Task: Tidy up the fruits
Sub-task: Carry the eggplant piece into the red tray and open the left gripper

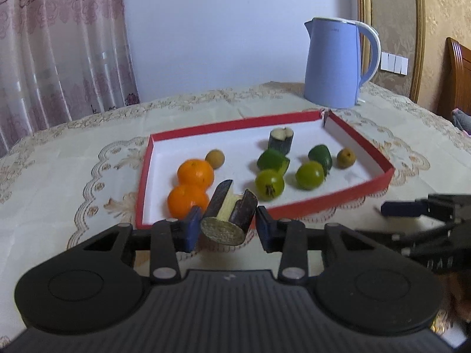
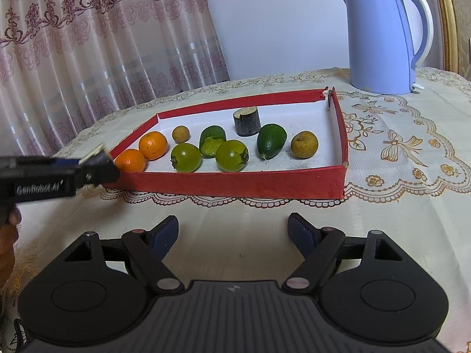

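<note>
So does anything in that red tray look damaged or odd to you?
Yes. The tray's far right corner is split open, its walls gaping apart. One green fruit in the middle is cut or broken, its rough inside showing. The left gripper holds a dark-skinned stalk chunk with a piece notched out.

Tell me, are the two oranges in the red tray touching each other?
Touching: the left wrist view shows the far orange pressed against the near orange, no gap.

Blue kettle (image 2: 382, 38), lace tablecloth (image 2: 397, 147), curtain (image 2: 88, 44)
</note>
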Motion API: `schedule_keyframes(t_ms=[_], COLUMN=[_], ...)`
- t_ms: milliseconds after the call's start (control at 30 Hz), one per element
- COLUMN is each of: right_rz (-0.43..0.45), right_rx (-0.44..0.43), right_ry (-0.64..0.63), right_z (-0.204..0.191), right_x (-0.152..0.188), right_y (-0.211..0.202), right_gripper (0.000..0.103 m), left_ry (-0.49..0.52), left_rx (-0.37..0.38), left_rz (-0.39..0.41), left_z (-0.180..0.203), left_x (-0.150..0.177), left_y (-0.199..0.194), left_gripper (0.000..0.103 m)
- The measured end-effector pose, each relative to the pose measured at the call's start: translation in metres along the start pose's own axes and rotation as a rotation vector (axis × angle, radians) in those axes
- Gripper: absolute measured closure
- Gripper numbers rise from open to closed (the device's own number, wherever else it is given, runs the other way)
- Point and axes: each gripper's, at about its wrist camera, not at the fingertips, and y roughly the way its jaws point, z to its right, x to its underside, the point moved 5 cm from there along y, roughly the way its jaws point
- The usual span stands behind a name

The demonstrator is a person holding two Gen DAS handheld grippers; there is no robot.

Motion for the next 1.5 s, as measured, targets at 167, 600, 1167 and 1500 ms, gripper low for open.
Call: schedule_keyframes(t_ms=[167,600,1167,1500], right_rz=[0.000,0.000,-0.001,-0.001], right_rx=[0.000,-0.003,0.000,-0.001], right_ry=[0.001,0.003,-0.003,-0.003], right_z=[0.000,0.000,-0.003,-0.003], right_x=[0.000,0.000,0.000,0.000], right_y=[0.000,0.000,0.000,0.000], right_gripper=[0.021,0.021,0.020,0.020], left_ry=[-0.008,-0.016,0.020,-0.006], left_rx=[-0.034,-0.076,-0.119,-0.126], left_rz=[-0.006,-0.046,-0.033,-0.009], left_z=[0.003,0.006,0.025,0.021], left_x=[-0.015,-0.035,-0.047,-0.048], left_y=[0.022,0.081,0.109,0.101], left_gripper=[0.067,0.067,0.064,0.033])
